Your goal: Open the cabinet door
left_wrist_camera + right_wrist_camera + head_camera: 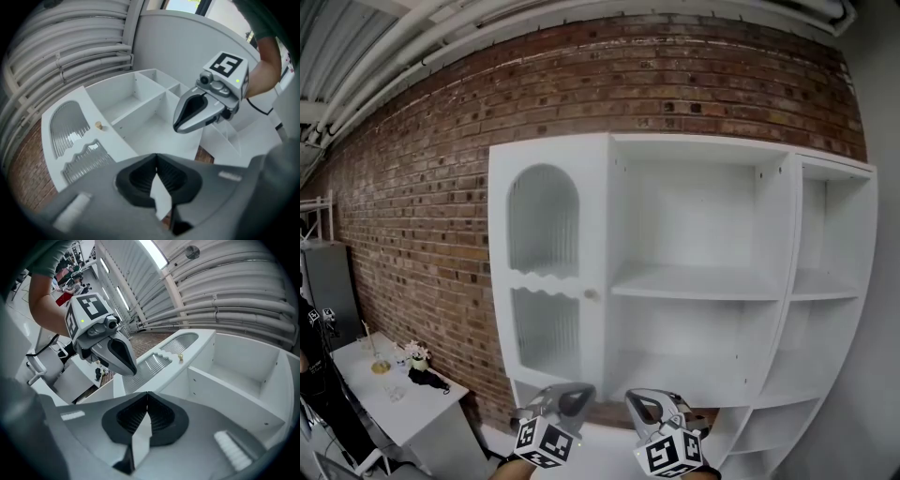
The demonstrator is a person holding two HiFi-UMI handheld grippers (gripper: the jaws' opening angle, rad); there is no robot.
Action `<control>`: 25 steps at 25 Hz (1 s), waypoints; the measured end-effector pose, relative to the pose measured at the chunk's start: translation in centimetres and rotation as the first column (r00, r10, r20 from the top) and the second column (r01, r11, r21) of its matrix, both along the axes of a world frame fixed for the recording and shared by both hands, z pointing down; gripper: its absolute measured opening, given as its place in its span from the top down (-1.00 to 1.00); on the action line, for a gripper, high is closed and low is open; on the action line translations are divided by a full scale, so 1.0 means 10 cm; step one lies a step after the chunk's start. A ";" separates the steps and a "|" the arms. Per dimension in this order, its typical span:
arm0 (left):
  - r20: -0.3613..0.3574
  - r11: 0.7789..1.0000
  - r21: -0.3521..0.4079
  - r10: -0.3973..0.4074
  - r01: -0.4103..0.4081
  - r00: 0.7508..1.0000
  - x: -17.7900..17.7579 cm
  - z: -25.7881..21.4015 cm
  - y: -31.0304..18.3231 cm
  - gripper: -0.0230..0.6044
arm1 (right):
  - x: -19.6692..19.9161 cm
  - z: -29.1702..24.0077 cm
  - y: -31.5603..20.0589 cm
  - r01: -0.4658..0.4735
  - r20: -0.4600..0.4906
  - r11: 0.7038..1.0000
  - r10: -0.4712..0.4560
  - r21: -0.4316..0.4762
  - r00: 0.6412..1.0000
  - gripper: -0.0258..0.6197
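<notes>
Head view shows the cabinet door point(546, 272) upright, its long axis vertical, flush shut over the left bay of the white cabinet point(703, 281), with its knob point(592, 294) at the right edge. Below, well apart from it, the left gripper point(565, 401) and right gripper point(645, 405) are clenched on nothing.

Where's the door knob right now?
In the head view, the knob sits on the right edge of the cabinet door, left of centre, level with the middle shelf.
</notes>
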State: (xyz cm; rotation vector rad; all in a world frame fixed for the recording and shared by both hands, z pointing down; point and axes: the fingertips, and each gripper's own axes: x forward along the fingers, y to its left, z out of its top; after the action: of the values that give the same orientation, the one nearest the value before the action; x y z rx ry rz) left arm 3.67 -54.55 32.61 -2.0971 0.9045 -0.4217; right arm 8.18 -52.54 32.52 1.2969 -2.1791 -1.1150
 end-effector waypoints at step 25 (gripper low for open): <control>-0.300 0.962 0.128 -0.194 0.241 0.934 -0.03 -1.65 -0.78 0.70 | 0.27 -0.01 -0.33 0.054 -0.015 0.999 -0.054 0.001 0.998 0.90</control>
State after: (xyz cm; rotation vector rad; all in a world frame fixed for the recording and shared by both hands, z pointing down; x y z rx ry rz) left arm 3.33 -62.37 16.10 -1.9426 1.3048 -0.1510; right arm 10.93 -55.80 32.44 1.2338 -2.2145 -1.1435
